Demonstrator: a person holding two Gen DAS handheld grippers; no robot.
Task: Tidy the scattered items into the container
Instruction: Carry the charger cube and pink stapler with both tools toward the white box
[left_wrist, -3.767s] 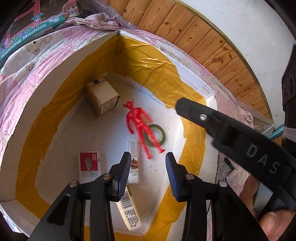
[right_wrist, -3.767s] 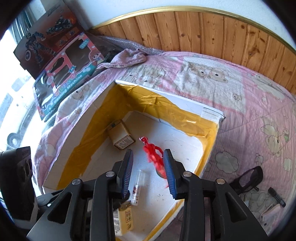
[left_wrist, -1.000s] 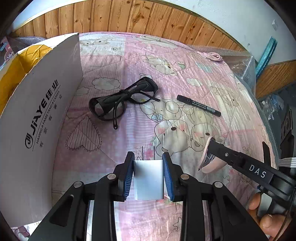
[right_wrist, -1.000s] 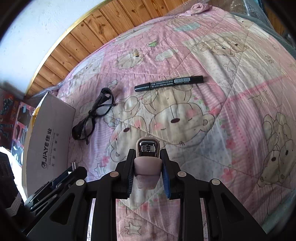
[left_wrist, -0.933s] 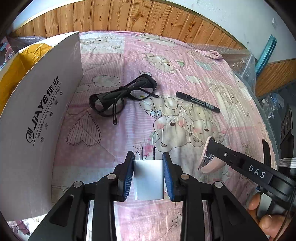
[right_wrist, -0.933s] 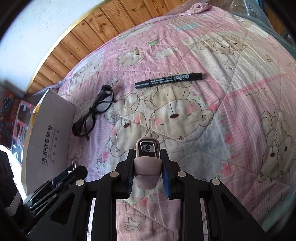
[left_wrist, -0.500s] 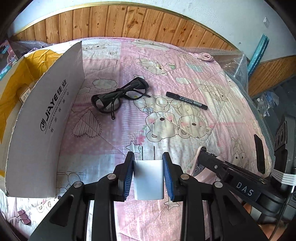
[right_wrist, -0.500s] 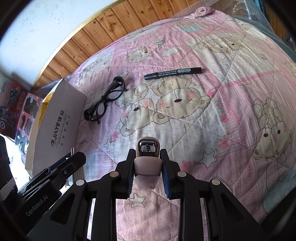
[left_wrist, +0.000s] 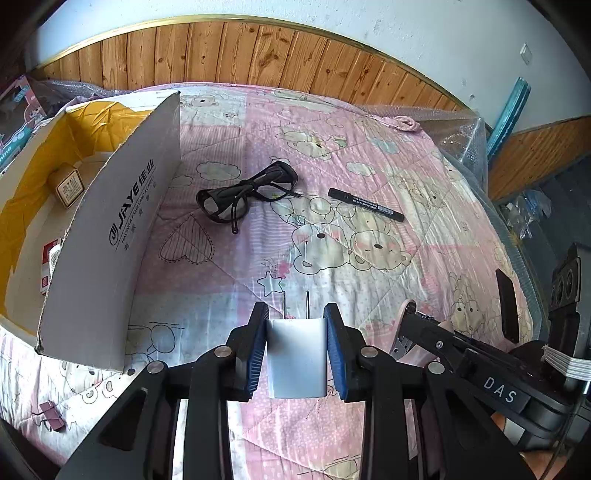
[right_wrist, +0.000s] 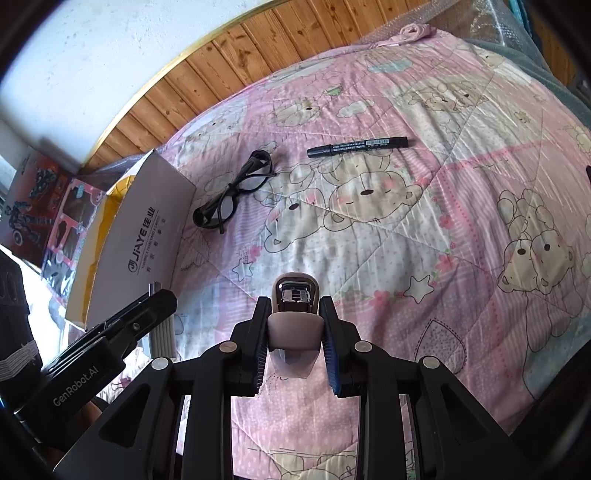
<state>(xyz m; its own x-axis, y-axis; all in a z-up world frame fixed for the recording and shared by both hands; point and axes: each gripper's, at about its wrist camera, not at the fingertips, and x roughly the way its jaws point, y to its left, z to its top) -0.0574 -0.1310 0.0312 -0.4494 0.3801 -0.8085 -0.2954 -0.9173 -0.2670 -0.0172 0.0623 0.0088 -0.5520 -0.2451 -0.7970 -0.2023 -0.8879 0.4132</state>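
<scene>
My left gripper (left_wrist: 297, 325) is shut on a white plug adapter (left_wrist: 297, 356) whose two prongs point forward, held above the pink quilt. My right gripper (right_wrist: 294, 315) is shut on a pinkish-beige stapler (right_wrist: 294, 314); it also shows at the lower right of the left wrist view. The white cardboard box (left_wrist: 122, 218) with a yellow-taped inside stands at the left, also seen as the box (right_wrist: 144, 236). Black glasses (left_wrist: 243, 195) and a black marker (left_wrist: 365, 205) lie on the quilt ahead, seen too as glasses (right_wrist: 232, 195) and marker (right_wrist: 358, 146).
Inside the box lie a small brown carton (left_wrist: 68, 184) and a red-and-white pack (left_wrist: 48, 258). A pink binder clip (left_wrist: 50, 421) sits on the quilt near the front left. Toy boxes (right_wrist: 55, 206) stand beyond the container. Wood panelling (left_wrist: 221, 55) backs the bed.
Both grippers left the box, took hold of the adapter and the stapler, and have since risen and drawn back, so the box, glasses and marker look smaller and farther away.
</scene>
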